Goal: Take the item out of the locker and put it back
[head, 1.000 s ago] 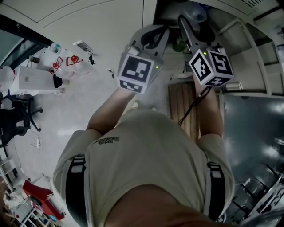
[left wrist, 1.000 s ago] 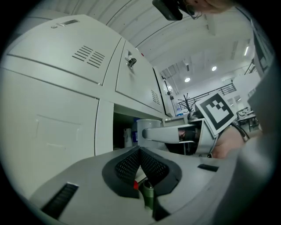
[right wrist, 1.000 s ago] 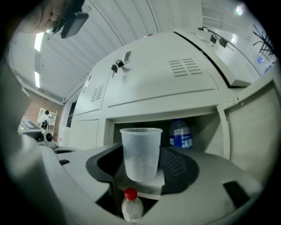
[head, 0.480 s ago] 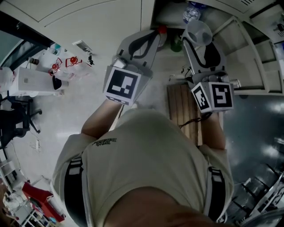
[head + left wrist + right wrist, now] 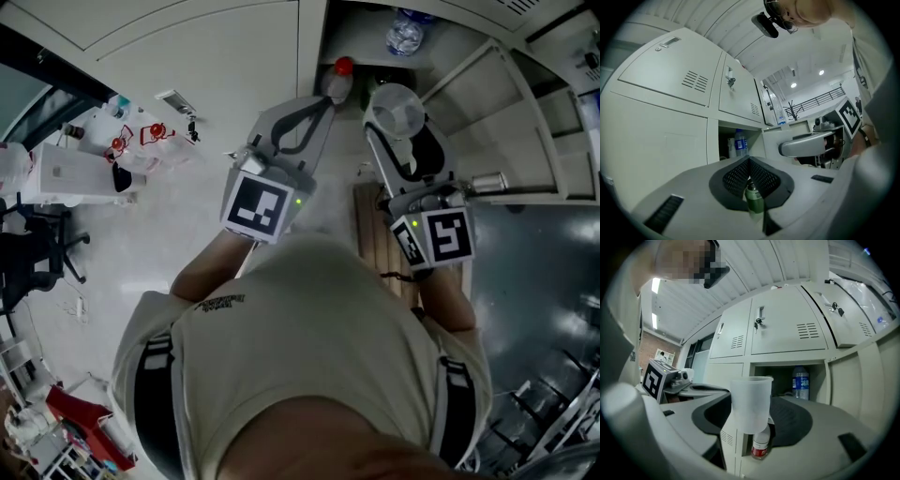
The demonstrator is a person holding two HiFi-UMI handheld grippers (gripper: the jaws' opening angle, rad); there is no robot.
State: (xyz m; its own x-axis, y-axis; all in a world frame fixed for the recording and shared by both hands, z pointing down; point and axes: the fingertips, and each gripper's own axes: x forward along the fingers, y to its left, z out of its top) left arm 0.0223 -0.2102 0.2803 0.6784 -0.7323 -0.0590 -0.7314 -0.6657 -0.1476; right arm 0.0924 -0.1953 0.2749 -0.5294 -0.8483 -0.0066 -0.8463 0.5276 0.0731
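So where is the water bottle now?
In the right gripper view, the water bottle stands inside the open locker, seen just right of the cup.

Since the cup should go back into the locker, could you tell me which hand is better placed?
Right, probably: the right tongs grip the plastic cup facing the open compartment, while the left tongs are shut without it.

We take the head view from above the person, looking steeply down over shoulders and arms to the foot of the locker bank [image 5: 234,56]. We take the left gripper view and right gripper view from close behind the left tongs [image 5: 326,97] and right tongs [image 5: 396,112], facing level along them. All three share the open compartment [image 5: 780,376] with its water bottle [image 5: 800,383]; each gripper view catches the other tongs.
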